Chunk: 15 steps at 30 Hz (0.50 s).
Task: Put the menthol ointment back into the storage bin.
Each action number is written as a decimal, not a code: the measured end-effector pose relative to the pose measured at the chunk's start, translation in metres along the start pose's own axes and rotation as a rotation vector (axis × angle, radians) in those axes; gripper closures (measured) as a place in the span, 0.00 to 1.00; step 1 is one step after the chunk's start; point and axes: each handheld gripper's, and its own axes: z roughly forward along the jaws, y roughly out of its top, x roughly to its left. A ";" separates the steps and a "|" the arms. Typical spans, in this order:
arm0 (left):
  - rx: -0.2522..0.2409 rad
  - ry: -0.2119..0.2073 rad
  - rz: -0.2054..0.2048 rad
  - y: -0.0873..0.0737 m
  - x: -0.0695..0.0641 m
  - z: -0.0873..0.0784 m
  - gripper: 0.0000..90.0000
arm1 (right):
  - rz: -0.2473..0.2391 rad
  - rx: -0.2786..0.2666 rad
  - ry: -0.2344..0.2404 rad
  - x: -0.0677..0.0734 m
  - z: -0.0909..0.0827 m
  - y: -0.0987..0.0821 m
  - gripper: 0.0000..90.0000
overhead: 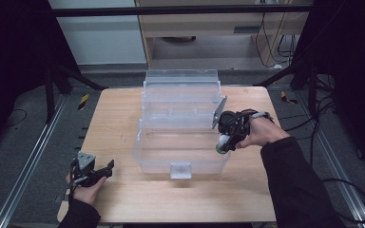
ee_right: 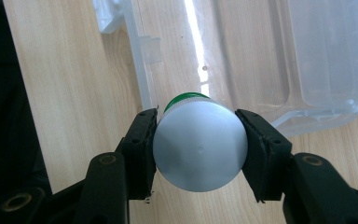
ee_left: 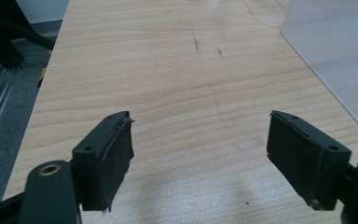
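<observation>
Up close, right hand-held gripper (ee_right: pixel 196 144) clamping green-capped bottle (ee_right: pixel 199 145) base-on

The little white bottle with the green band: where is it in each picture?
High view: the bottle is right of centre, in the right gripper at the clear plastic box's right wall.
Right gripper view: lower middle, its white base facing the camera, clamped between both jaws.
Left gripper view: wooden table, box corner.
Shared landmark: the box.
</observation>
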 end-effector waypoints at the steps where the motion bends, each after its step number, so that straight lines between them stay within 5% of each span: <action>1: 0.000 0.000 0.000 0.000 0.000 0.000 0.24 | 0.002 0.004 -0.001 0.000 0.002 0.001 0.56; 15: -0.001 -0.002 0.004 0.000 0.000 0.000 0.24 | -0.011 0.001 -0.002 -0.007 0.027 0.010 0.56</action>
